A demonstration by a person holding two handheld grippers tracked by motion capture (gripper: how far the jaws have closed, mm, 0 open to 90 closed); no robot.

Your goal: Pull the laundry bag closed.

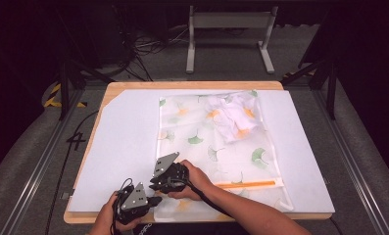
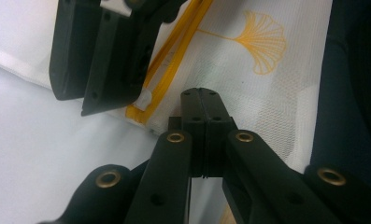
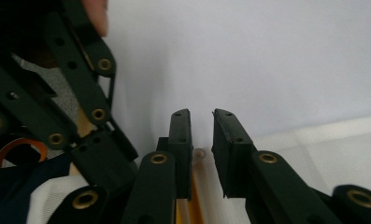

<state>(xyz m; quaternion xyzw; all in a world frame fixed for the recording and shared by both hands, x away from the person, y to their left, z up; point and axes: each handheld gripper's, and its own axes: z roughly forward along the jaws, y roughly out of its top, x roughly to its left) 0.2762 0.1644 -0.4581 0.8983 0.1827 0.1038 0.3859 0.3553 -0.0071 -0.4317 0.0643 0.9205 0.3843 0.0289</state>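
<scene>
White board [image 1: 123,147] on a wooden table [image 1: 192,85] — dark room; left tool [image 2: 202,93] closed on mesh bag [image 2: 267,93], right tool [image 3: 202,116] slightly open.

Lab / data-capture rig, not a home. Evidence: wooden counter [image 1: 192,85] with a white sheet [image 1: 123,147] covering most of its top, boxed in by black curtains [image 1: 368,73] on the left, right and far sides. Grey carpet floor [image 1: 20,161]; loose black cables [image 1: 143,49] piled past the counter's far left corner. A grey metal stand [image 1: 229,34] with two legs sits beyond the far edge. Aluminium rails [image 1: 35,166] run along the left and right sides of the counter, black braces [image 1: 79,73] angle to the floor, and yellow-black hazard tape [image 1: 52,95] marks the floor off the far left corner. Camera mounted overhead.
</scene>
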